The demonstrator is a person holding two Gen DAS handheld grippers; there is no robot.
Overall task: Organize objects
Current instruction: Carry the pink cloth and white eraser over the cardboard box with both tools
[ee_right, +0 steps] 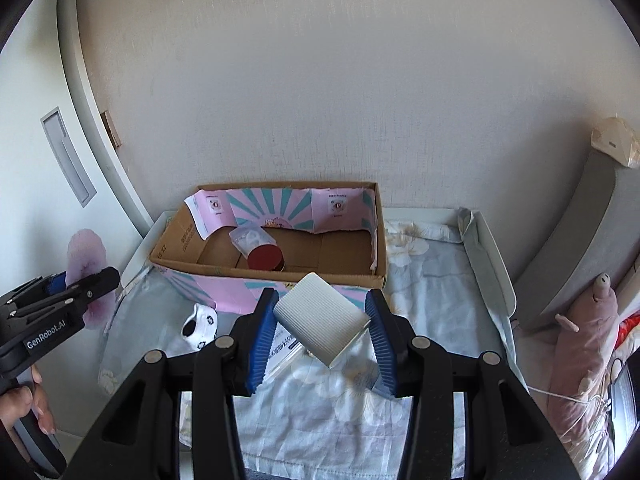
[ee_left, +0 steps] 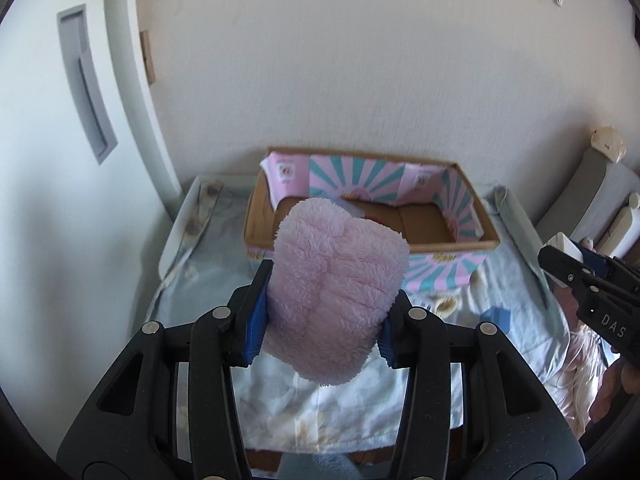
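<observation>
Left gripper [ee_left: 320,320] clamps a fluffy pink plush slipper [ee_left: 336,296], held above the bedsheet [ee_left: 200,280] before the cardboard box [ee_left: 452,246]. Right gripper [ee_right: 324,332] grips a white ribbed box [ee_right: 324,320], tilted. Red tin [ee_right: 266,258] sits inside the box; sock [ee_right: 200,326] lies beside it.

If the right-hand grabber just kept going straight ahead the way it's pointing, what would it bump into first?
Probably the cardboard box: the right gripper, shut on a white ribbed box, points at its near wall. Depth is unclear, so it might clear the rim and go inside, toward the red-lidded jar.
</observation>
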